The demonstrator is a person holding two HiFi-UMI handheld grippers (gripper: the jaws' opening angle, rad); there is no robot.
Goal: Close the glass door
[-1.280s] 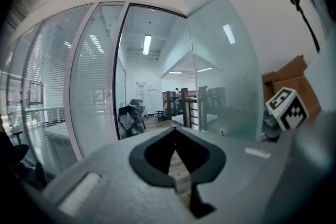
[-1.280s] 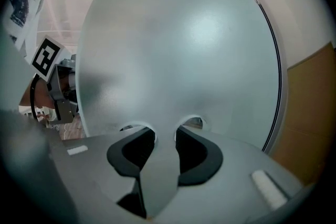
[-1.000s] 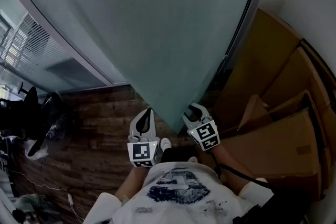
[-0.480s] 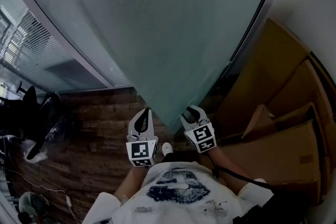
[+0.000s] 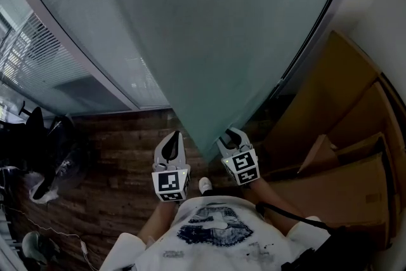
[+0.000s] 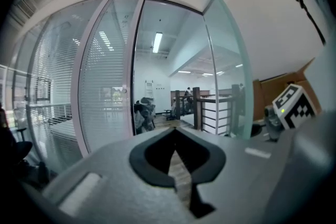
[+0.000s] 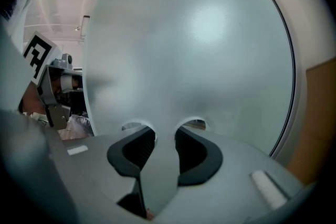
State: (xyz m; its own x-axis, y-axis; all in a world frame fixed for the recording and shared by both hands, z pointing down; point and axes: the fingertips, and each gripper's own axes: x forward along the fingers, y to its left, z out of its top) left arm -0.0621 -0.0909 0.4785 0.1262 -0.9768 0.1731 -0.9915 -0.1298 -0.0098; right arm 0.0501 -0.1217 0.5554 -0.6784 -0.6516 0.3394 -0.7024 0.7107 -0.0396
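- The tall frosted glass door [image 5: 209,41] stands straight ahead, and its near edge runs down between the two grippers.
- The right gripper [image 7: 165,139] pinches that edge, with the glass filling the gap between its jaws.
- The left gripper [image 6: 175,131] is pressed together and empty. It hangs just beside the door over the dark wooden floor [image 5: 114,162].
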